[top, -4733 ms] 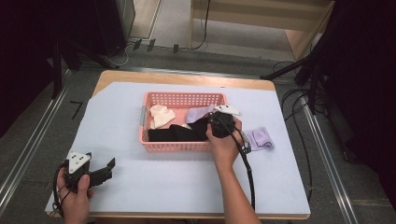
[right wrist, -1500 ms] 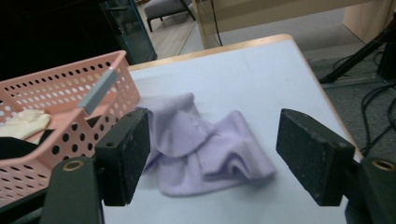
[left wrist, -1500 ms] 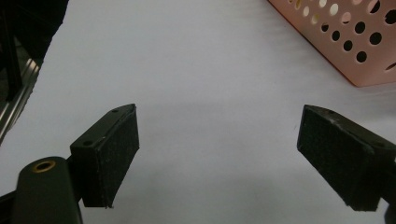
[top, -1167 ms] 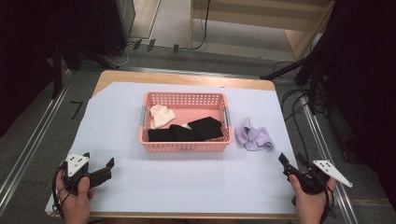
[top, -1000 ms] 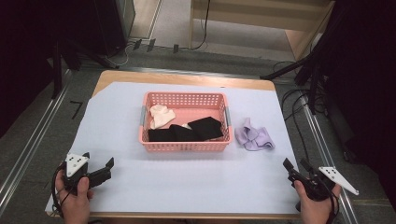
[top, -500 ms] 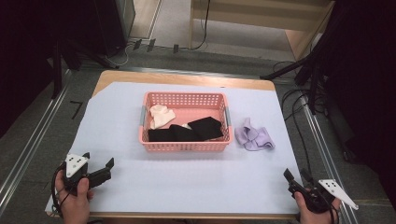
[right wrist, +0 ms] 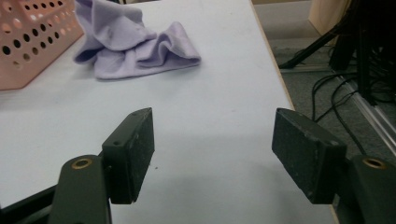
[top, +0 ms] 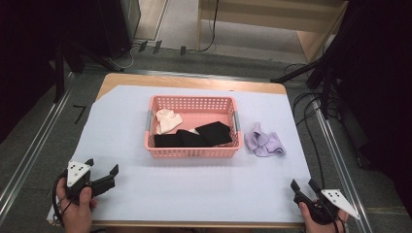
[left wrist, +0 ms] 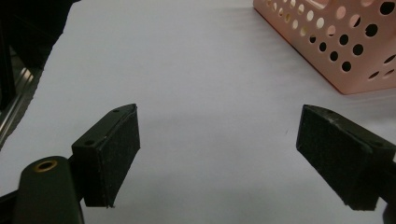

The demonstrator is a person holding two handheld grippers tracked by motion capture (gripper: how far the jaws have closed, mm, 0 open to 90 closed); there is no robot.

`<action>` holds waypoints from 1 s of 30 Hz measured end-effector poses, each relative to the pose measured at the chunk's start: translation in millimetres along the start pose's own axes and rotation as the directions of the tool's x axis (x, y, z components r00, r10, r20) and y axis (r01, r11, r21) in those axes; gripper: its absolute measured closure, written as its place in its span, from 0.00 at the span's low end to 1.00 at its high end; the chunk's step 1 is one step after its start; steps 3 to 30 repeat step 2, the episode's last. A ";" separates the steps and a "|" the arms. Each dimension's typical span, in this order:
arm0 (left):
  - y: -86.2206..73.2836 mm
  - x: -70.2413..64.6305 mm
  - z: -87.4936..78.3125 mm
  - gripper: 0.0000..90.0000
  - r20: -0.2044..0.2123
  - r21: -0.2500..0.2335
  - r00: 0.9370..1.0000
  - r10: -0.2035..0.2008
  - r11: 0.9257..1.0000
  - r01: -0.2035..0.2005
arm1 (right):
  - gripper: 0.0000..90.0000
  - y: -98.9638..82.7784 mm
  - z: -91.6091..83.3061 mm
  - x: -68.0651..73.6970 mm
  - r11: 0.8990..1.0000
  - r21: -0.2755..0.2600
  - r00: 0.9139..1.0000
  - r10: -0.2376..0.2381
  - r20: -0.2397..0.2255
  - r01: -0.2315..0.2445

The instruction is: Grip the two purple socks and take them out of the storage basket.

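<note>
A pink basket [top: 192, 100] stands mid-table with black garments [top: 194, 137] and a cream cloth [top: 167, 120] in it. To its right a crumpled lilac cloth [top: 265, 142] lies on the white table cover. My left gripper [top: 103, 166] rests open at the front left corner; its view shows nothing between the pads [left wrist: 219, 154], with the basket [left wrist: 336, 42] ahead to the right. My right gripper [top: 302, 184] sits at the front right corner. Its jaws [right wrist: 212, 149] have just been closing a little but stand open with nothing between them. The lilac cloth [right wrist: 135, 46] lies well ahead.
The table's right edge [right wrist: 275, 70] runs close beside the right gripper, with cables and a metal rail [right wrist: 369, 112] on the floor below. Wooden furniture [top: 272, 19] stands beyond the far edge. Bare white cover [top: 204, 184] spans the front of the table.
My right hand left the basket, the lilac cloth now lies beside it, and the hand drew back to the front right corner, sinking lower over the last second. The left gripper stayed put.
</note>
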State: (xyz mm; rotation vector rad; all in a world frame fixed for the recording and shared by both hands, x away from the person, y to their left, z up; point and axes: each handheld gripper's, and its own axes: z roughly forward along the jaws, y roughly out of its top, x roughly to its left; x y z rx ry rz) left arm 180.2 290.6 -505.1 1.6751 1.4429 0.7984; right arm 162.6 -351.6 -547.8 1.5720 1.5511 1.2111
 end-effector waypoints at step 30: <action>-0.3 -0.1 -0.6 0.16 0.002 -0.008 1.000 -0.002 1.000 0.002 | 0.33 -0.6 0.6 -0.8 1.000 -0.001 1.000 -0.005 -0.007 0.005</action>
